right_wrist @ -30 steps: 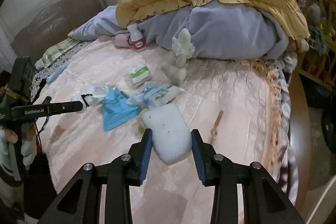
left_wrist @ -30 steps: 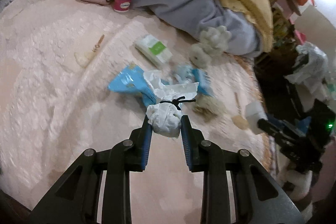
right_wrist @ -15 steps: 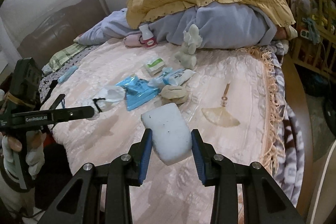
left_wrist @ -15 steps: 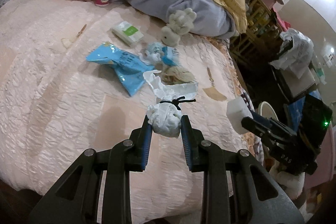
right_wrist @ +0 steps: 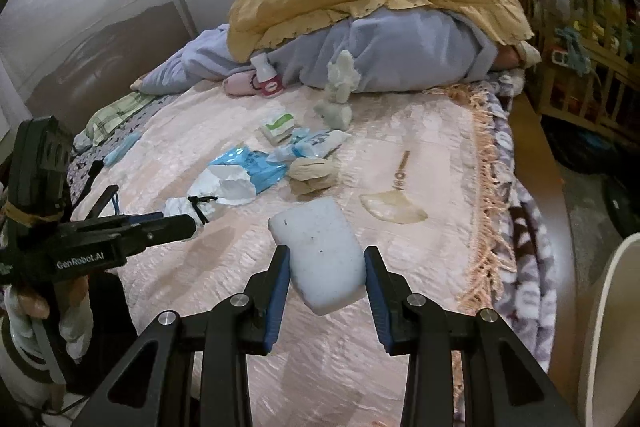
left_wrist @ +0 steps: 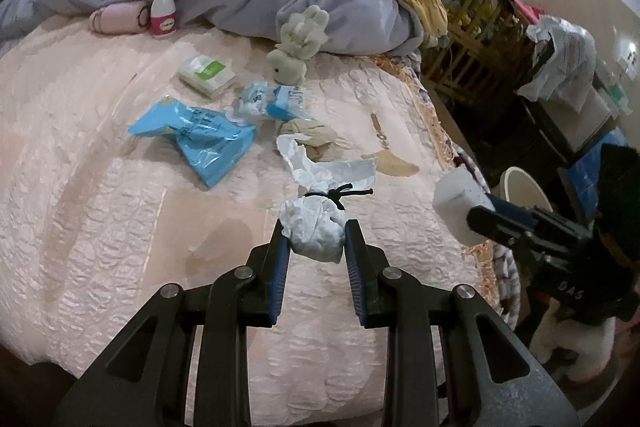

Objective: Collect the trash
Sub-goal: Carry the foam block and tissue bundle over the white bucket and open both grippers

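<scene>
My left gripper [left_wrist: 313,241] is shut on a small white plastic bag [left_wrist: 314,227] tied with a black cord, held above the pink bedspread. My right gripper [right_wrist: 323,269] is shut on a white foam block [right_wrist: 320,253]; in the left wrist view that block [left_wrist: 456,203] hangs past the bed's right edge. On the bed lie a blue wrapper [left_wrist: 196,137], a crumpled blue and white packet [left_wrist: 276,99], a tan wad [left_wrist: 310,137] and a white and green tissue pack [left_wrist: 206,75]. The left gripper with its bag [right_wrist: 184,207] shows at the left of the right wrist view.
A white bin rim [left_wrist: 522,187] stands on the floor right of the bed, also seen at the right edge as a pale bin [right_wrist: 608,327]. A plush toy [left_wrist: 298,47], a pink-labelled bottle [left_wrist: 162,11], a fan [right_wrist: 394,207] and piled blankets [right_wrist: 380,7] occupy the bed. A wooden crib [right_wrist: 580,27] stands at the right.
Both grippers have drawn back from the litter toward the bed's near right corner, each keeping its hold. The bin's rim has come into the left wrist view.
</scene>
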Available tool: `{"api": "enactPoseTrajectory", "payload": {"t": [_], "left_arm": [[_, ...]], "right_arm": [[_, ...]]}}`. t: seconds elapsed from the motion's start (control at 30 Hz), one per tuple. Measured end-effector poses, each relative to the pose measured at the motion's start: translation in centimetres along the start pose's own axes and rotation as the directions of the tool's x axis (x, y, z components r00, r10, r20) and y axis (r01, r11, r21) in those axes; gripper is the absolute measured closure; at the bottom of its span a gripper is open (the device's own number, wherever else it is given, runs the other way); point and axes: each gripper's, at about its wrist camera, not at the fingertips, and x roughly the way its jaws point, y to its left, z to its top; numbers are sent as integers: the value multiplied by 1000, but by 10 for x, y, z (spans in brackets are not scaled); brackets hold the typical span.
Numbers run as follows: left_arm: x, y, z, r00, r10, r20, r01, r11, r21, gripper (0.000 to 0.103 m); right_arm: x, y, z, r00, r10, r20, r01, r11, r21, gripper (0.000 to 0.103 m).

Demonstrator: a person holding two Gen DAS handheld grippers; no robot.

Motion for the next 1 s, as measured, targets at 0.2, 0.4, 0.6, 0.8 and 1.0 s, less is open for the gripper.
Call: {"api": "enactPoseTrajectory", "payload": {"t": [0.2, 0.4, 0.6, 0.8, 1.0], "left_arm": [[7, -23, 1, 1000, 23, 16, -24, 998, 60, 78], [11, -50, 3, 999, 31, 41, -36, 992, 122, 78], [17, -74, 6, 999, 18, 48, -26, 985, 169, 78], [23, -103, 8, 999, -1, 51, -10, 976, 218, 78], [29, -125, 10, 999, -27, 46, 14, 968, 250, 78]], "right_arm": [[-12, -14, -5, 1000, -24, 11, 24, 999, 24, 67], [-29, -29, -9, 998, -46, 38, 43, 997, 57, 67], [-45, -46, -13, 996, -76, 57, 70, 993, 91, 67], [-63, -66, -19, 991, -108, 78, 97, 987, 132, 67], [-78, -83, -24, 986, -144, 88, 128, 977, 169, 67]]}}
